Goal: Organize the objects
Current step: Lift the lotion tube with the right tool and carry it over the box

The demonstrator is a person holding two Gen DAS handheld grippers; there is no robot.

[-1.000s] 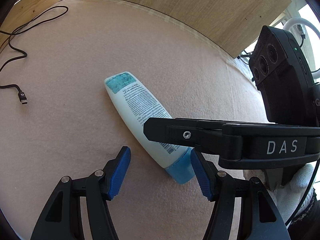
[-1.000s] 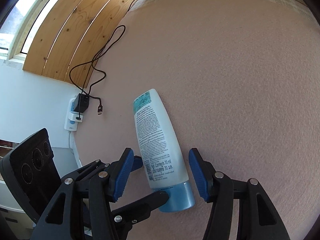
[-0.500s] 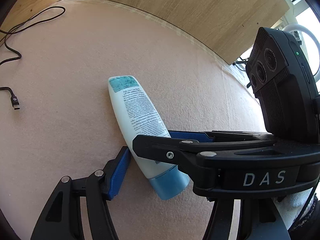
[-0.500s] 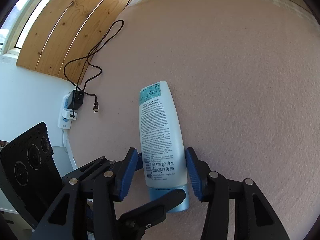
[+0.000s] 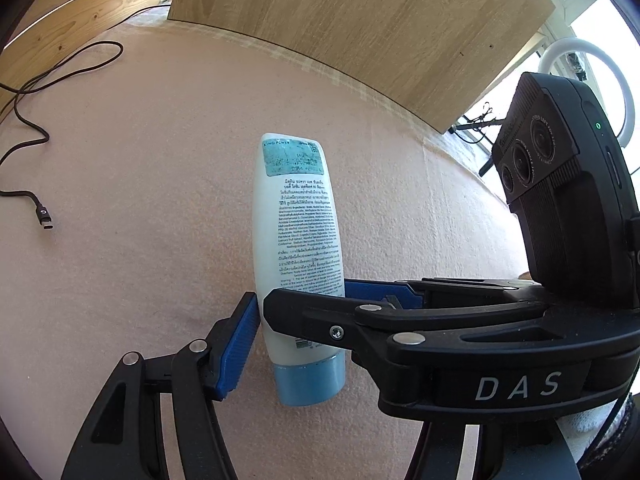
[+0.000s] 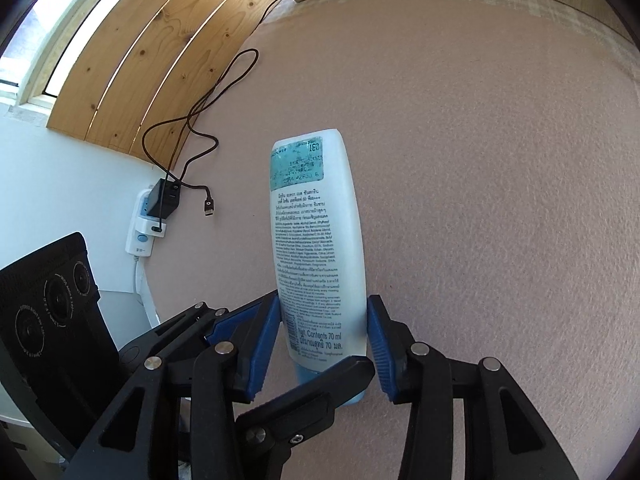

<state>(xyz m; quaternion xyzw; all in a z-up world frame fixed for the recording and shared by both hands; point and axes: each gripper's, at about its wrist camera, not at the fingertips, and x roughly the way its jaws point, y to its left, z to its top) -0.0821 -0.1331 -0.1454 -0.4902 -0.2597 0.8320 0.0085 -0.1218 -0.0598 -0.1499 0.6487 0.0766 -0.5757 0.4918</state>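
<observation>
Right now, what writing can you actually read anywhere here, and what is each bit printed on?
"KING POWER": teal sticker on the white bottle.
"Net. Contents 70 ml": low on the bottle's back label.
"DAS": side of the right gripper.
Bottle's small ingredient print and the sticker's other lines: too small to read.
Lettering round the camera lenses: too small.

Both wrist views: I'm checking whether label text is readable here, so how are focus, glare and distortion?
Left wrist view: the tube is sharp, its small print legible only as lines; straight wood panel edges bow. Right wrist view: "Contents 70 ml" reads clearly, the window blows out white, and the black charging cable stays crisp.
</observation>
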